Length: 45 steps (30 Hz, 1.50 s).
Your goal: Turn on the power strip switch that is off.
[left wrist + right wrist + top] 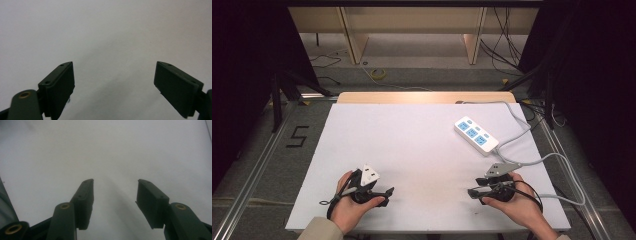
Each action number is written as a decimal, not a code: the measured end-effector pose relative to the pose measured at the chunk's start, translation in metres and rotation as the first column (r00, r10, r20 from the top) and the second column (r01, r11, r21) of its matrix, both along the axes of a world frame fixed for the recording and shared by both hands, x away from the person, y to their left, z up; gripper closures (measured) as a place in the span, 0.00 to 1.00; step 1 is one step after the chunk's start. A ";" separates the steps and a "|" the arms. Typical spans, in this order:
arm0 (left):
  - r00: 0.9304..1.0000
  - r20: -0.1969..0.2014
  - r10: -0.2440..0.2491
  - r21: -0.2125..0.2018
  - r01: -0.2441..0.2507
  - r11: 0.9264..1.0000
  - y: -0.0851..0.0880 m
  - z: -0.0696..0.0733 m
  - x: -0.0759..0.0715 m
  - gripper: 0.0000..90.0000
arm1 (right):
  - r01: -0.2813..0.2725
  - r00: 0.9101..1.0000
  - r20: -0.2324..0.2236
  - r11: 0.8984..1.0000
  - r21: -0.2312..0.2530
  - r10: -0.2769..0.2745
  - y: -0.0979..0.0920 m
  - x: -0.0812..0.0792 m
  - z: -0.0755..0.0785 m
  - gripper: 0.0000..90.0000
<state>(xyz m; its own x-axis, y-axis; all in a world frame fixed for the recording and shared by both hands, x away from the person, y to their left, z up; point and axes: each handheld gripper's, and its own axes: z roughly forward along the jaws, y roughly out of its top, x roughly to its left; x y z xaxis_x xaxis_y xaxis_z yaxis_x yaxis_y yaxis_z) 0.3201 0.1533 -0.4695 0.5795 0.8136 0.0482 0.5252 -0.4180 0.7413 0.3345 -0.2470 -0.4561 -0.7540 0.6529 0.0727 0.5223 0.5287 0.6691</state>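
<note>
A white power strip (476,135) with blue sockets lies on the white table (412,145) at the right, its grey cable (557,165) looping along the right edge. My left gripper (388,196) rests near the front left, held in a hand, pointing right. Its jaws stand wide apart over bare table in the left gripper view, left gripper (114,85), with nothing between them. My right gripper (472,194) sits near the front right, pointing left, below the power strip. In the right gripper view the right gripper (115,200) is open and empty above the plain surface.
A wooden strip (427,97) borders the table's far edge. Beyond it are wooden legs (354,37) and cables on the floor. Metal rails (252,170) run along both sides, with a "5" mark (298,136) on the left floor.
</note>
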 end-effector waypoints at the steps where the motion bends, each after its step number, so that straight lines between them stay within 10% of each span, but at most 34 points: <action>1: 1.000 0.000 0.000 0.003 0.000 1.000 0.000 0.000 0.000 0.18 | 0.002 1.000 0.001 1.000 -0.001 -0.002 -0.001 0.000 0.000 0.57; 15: 1.000 0.003 0.016 0.011 -0.016 1.000 0.001 0.000 0.000 0.20 | 0.000 1.000 0.011 0.997 -0.082 0.001 -0.001 0.001 0.008 1.00; 45: 0.999 0.005 0.042 -0.001 -0.042 0.999 0.004 0.001 0.001 0.21 | 0.034 0.998 -0.046 0.991 -0.132 -0.041 0.001 0.019 0.023 1.00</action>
